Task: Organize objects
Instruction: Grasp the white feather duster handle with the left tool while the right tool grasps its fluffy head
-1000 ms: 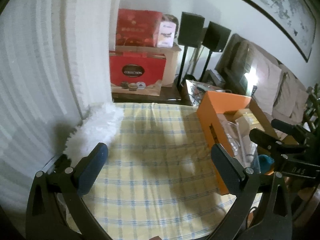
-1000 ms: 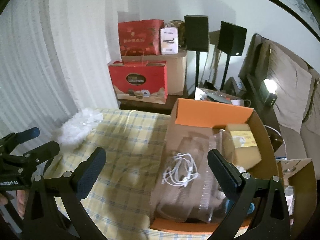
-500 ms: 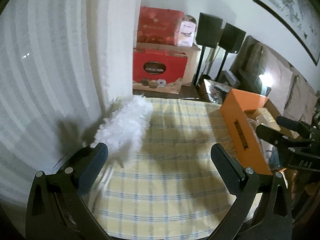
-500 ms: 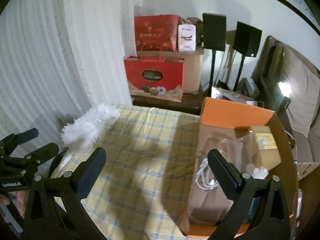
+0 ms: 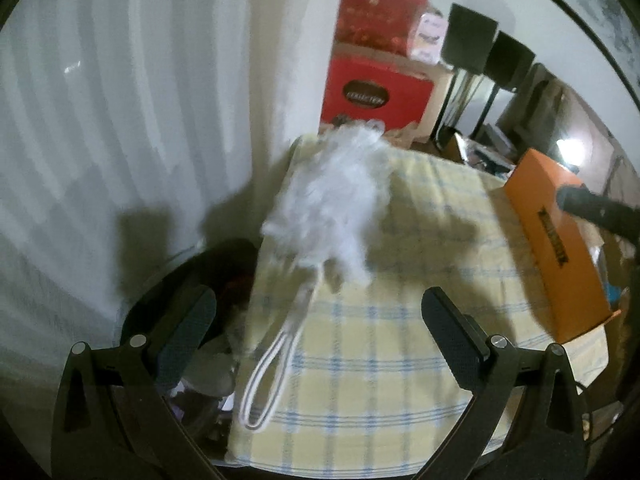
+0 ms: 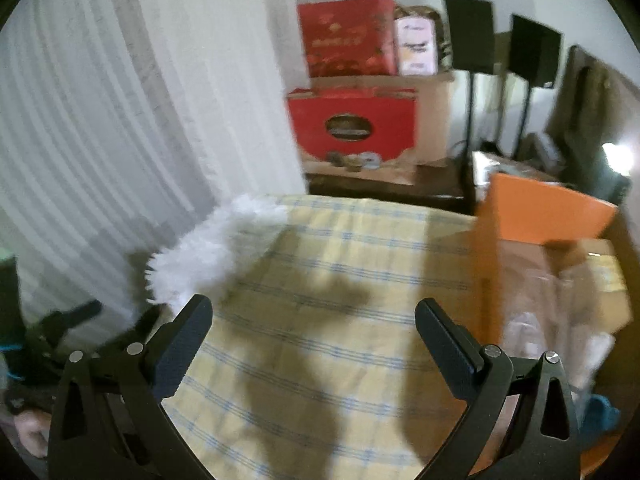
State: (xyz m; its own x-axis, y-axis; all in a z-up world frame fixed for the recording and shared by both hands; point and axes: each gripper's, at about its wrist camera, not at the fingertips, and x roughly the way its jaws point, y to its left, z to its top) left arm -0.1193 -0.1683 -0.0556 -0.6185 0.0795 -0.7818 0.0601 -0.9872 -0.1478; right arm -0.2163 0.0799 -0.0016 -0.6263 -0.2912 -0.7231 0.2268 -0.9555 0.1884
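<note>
A white fluffy duster (image 5: 332, 200) with a white loop handle (image 5: 276, 356) lies along the left edge of the yellow checked tablecloth (image 5: 380, 352). My left gripper (image 5: 318, 322) hangs open just short of the handle, nothing between its fingers. The duster (image 6: 212, 256) also shows at the left in the right wrist view. My right gripper (image 6: 314, 330) stands open over the middle of the cloth (image 6: 340, 320). An orange cardboard box (image 5: 560, 240) stands at the table's right side; in the right wrist view the box (image 6: 544, 216) holds blurred clear packets and white items.
White curtains (image 5: 120, 120) hang close on the left. Red gift boxes (image 6: 352, 120) and two black speakers on stands (image 6: 468, 36) sit beyond the table's far edge. A dark round container (image 5: 192, 292) sits below the table's left edge. A sofa lies far right.
Both views have swung left and both grippers moved left. The left gripper now faces the duster's handle; the orange box has slid toward the right edge of both views.
</note>
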